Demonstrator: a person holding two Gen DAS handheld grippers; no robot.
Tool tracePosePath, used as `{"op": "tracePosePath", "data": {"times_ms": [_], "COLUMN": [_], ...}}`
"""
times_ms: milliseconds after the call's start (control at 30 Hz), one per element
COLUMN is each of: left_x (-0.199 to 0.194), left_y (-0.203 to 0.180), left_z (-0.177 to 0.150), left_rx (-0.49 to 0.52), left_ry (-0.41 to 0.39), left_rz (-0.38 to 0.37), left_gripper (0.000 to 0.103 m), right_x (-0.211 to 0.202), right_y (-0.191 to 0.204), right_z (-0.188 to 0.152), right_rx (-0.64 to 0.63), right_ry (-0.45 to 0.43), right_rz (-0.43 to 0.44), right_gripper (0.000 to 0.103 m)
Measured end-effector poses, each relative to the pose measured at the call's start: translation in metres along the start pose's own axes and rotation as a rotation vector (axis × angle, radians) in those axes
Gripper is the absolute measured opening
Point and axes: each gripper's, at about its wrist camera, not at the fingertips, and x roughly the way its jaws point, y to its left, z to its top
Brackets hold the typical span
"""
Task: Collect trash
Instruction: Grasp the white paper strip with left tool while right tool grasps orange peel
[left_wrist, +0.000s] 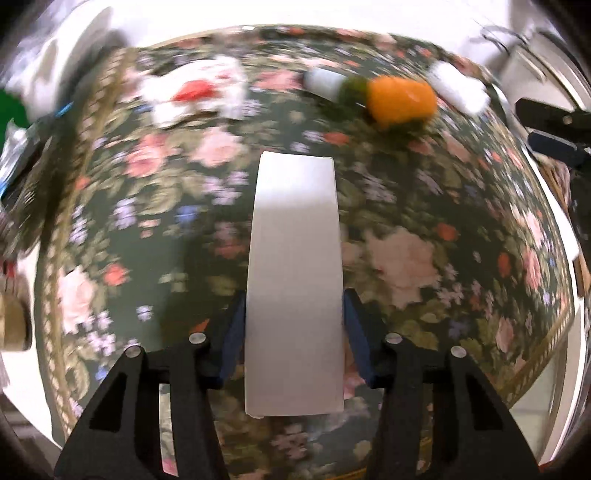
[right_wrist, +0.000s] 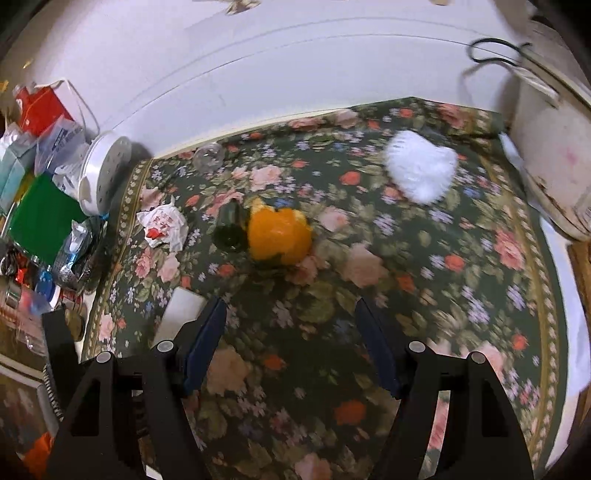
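My left gripper is shut on a long white box, its blue pads against the box's two sides, above the floral tablecloth. Beyond it lie a crumpled white wrapper with red print, an orange peel and a white fluffy wad. My right gripper hangs open over the cloth with nothing between its fingers. The orange peel lies just ahead of it, next to a dark green piece. The wrapper lies to the left, the fluffy wad far right. The white box shows behind its left finger.
A clear plastic cup lies at the cloth's far edge. Left of the cloth stand a white perforated container, a green box, a red carton and foil clutter. A white appliance stands at the right, a white wall behind.
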Motion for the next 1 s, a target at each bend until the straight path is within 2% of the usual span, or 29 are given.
{"op": "tracePosePath", "data": {"times_ms": [200,333,400,500,567,700,800,1000], "left_x": [-0.016,-0.022,-0.026,-0.029,-0.031,-0.037,-0.045,-0.066], "left_y": [0.028,0.03,0.031,0.028,0.027,0.021,0.012,-0.016], "left_z": [0.012,0.024,0.028,0.033,0.037,0.041,0.042,0.043], "left_rx": [-0.061,-0.066,-0.059,-0.045,-0.042,-0.036,-0.038,-0.039], "left_ry": [-0.059,-0.094,-0.109,-0.126,-0.134,-0.156,-0.175,-0.226], "left_rz": [0.004,-0.013,-0.021,-0.02,-0.025,-0.032,-0.033,-0.043], "left_gripper": [0.05,0.05,0.05,0.05,0.05,0.05,0.05,0.05], "right_x": [0.046,0.079,0.099,0.11,0.108,0.094,0.081,0.04], "right_y": [0.007,0.003,-0.002,-0.011,-0.013,-0.009,-0.012,-0.021], "right_z": [0.028,0.038,0.039,0.036,0.036,0.035,0.031,0.014], "right_rx": [0.039,0.073,0.095,0.141,0.147,0.09,0.078,0.061], "right_ry": [0.018,0.06,0.097,0.101,0.081,0.046,0.035,0.003], "right_rz": [0.035,0.026,-0.01,0.0,0.037,0.049,0.069,0.081], "right_gripper": [0.069,0.069,0.069,0.068,0.057,0.032,0.021,0.015]}}
